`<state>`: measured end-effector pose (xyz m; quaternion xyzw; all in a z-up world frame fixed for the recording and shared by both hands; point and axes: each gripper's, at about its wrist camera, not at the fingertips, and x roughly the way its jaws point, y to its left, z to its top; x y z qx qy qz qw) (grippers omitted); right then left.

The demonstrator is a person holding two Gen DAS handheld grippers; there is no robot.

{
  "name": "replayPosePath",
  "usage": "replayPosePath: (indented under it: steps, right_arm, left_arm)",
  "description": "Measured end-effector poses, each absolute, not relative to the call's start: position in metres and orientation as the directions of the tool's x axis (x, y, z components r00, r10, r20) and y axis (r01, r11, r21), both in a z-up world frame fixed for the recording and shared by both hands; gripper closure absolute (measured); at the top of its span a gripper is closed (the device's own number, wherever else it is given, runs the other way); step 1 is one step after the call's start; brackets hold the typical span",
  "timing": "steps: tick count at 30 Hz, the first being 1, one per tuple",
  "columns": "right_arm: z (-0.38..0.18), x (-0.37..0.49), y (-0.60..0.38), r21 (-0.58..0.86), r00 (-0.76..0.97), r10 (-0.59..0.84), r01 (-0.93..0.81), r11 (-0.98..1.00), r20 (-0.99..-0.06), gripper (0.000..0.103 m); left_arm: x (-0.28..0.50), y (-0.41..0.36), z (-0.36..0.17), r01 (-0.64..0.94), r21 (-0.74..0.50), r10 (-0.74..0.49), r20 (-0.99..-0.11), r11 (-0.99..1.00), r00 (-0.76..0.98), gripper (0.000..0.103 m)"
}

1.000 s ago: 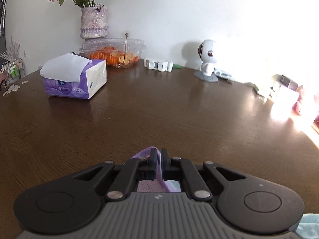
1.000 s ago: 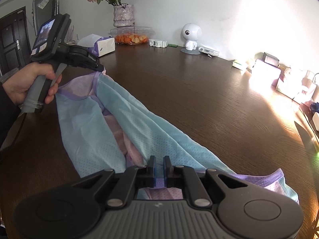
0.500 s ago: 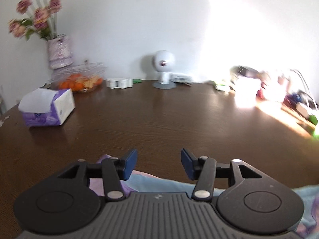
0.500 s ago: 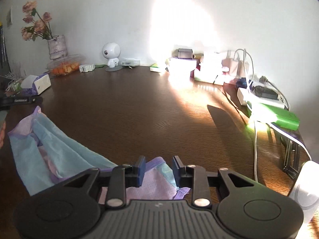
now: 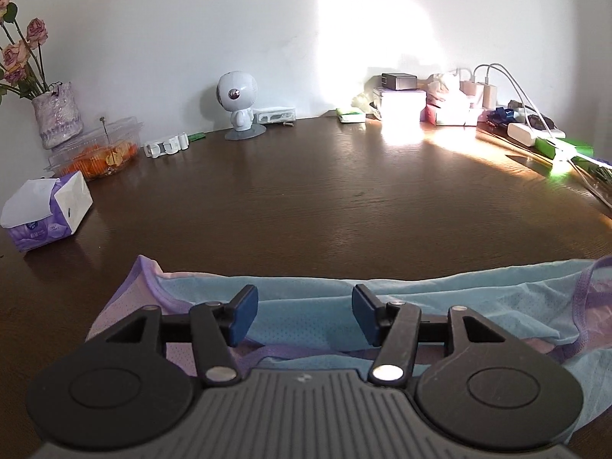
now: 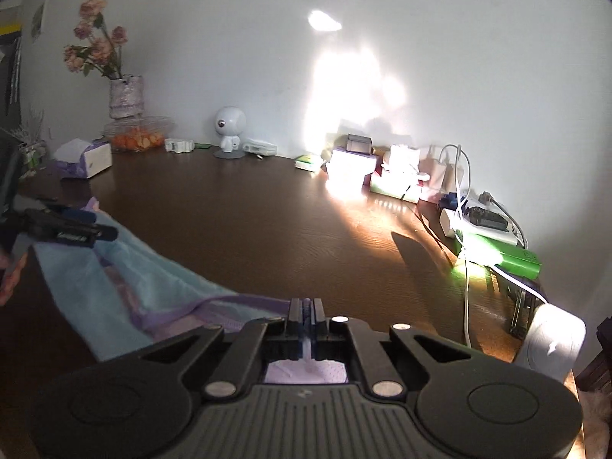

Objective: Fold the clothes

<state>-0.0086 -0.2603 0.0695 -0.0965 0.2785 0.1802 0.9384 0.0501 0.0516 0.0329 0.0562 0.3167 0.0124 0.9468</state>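
The left gripper (image 5: 304,315) is seen with its blue-padded fingers (image 5: 242,313) spread wide, nothing between them, held above a light blue and lilac mesh garment (image 5: 382,306) that is spread across the near edge of the dark wooden table (image 5: 325,199). The garment's near portion is hidden beneath the gripper body, and its right end is cut off by the frame. In the right wrist view, the right gripper (image 6: 306,311) is found closed on a purple-trimmed edge of the same garment, a strip of fabric being visible between the fingers; the rest of the garment is seen trailing leftward to the left gripper, whose holder's hand (image 6: 9,275) is largely cut off at the frame edge. Further back on the left, a tissue pack (image 5: 46,210) is noted, with one tissue drawn up from its top. Behind it, a clear plastic container (image 5: 95,149) is seen holding orange contents that cannot be identified. A vase (image 5: 57,120) holding dried roses stands at the white wall. A small white robot-shaped device (image 5: 239,105) is placed at the table's far edge. At the far right, boxes, chargers and cables (image 5: 497,80) are crowded together in strong sunlight, where detail is washed out.
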Motion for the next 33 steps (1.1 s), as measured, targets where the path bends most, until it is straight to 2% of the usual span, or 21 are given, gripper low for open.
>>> replayPosePath:
  steps: [4,6,8,10,15,19,22,24,26,28,29,31,33]
  right_arm:
    - [0.032,-0.031,-0.257,-0.065,0.726,0.260,-0.387,0.920,-0.636,0.100]
    - [0.035,-0.038,-0.261,-0.044,0.733,0.277,-0.386,0.922,-0.622,0.097]
    - [0.048,-0.041,-0.268,-0.003,0.741,0.306,-0.384,0.923,-0.598,0.083]
    - [0.058,-0.034,-0.272,0.040,0.757,0.336,-0.381,0.924,-0.561,0.076]
    - [0.055,0.008,-0.235,0.093,0.718,0.419,-0.447,0.890,-0.555,0.077]
    - [0.035,0.040,-0.182,0.131,0.645,0.496,-0.528,0.839,-0.581,0.082]
    - [0.022,0.051,-0.163,0.162,0.578,0.539,-0.576,0.801,-0.613,0.083]
    - [0.021,0.042,-0.157,0.131,0.526,0.564,-0.648,0.750,-0.636,0.087]
    - [0.029,0.031,-0.154,0.078,0.503,0.571,-0.702,0.708,-0.649,0.088]
    - [0.043,0.022,-0.154,0.046,0.495,0.589,-0.740,0.671,-0.639,0.087]
    - [0.049,0.023,-0.151,0.040,0.492,0.603,-0.753,0.656,-0.628,0.083]
    - [0.057,0.033,-0.140,0.038,0.487,0.625,-0.770,0.637,-0.610,0.075]
    - [0.053,0.055,-0.123,0.080,0.455,0.642,-0.775,0.627,-0.617,0.076]
  left_arm:
    - [0.049,0.044,0.027,0.036,0.130,0.052,-0.616,0.991,0.786,0.044]
    - [0.047,0.044,0.025,0.042,0.135,0.052,-0.619,0.990,0.784,0.039]
    - [0.047,0.046,0.023,0.039,0.131,0.052,-0.626,0.991,0.778,0.037]
    - [0.048,0.048,0.019,0.039,0.131,0.055,-0.640,0.991,0.766,0.037]
    - [0.043,0.051,0.021,0.009,0.134,0.078,-0.628,0.991,0.774,0.037]
    - [0.022,0.059,0.041,-0.039,0.099,0.089,-0.569,0.994,0.817,0.037]
    - [0.001,0.058,0.056,-0.060,0.041,0.073,-0.503,0.997,0.861,0.033]
    - [-0.009,0.052,0.060,-0.074,0.047,0.088,-0.470,0.996,0.878,0.030]
    - [-0.017,0.045,0.062,-0.078,0.065,0.099,-0.449,0.995,0.888,0.029]
    - [-0.026,0.042,0.063,-0.087,0.059,0.104,-0.439,0.994,0.892,0.029]
    - [-0.031,0.040,0.063,-0.094,0.049,0.106,-0.438,0.994,0.893,0.028]
    - [-0.039,0.037,0.060,-0.106,0.075,0.128,-0.460,0.992,0.879,0.023]
    - [-0.040,0.036,0.053,-0.137,0.136,0.187,-0.490,0.981,0.852,0.023]
